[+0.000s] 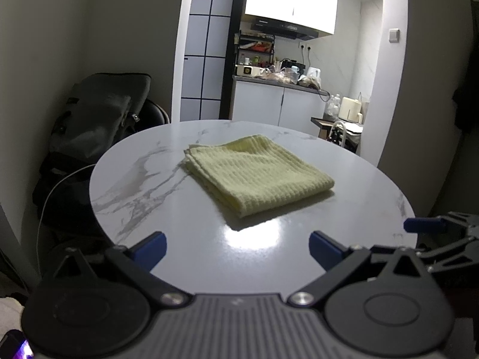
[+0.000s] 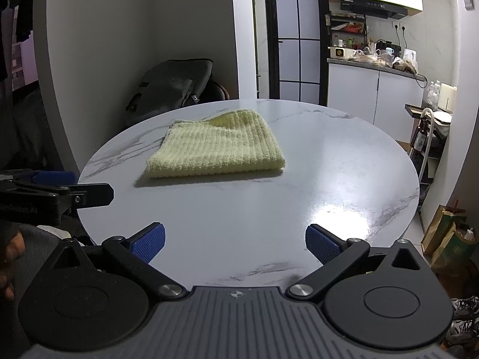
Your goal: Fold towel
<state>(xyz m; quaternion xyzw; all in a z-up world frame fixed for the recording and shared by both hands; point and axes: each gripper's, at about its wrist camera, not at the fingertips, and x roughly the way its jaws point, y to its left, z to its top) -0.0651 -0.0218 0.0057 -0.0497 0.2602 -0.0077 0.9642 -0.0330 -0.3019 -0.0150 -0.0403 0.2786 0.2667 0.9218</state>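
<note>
towel (image 1: 257, 173): pale yellow, ribbed | table (image 1: 185, 227): white marble, grey veins | tool pads (image 2: 148, 243): blue

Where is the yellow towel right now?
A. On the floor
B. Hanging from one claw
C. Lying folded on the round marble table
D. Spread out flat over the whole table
C: the pale yellow waffle-weave towel lies folded in layers on the round white marble table, while the left claw and the right claw are both open, short of it and holding nothing.
</note>
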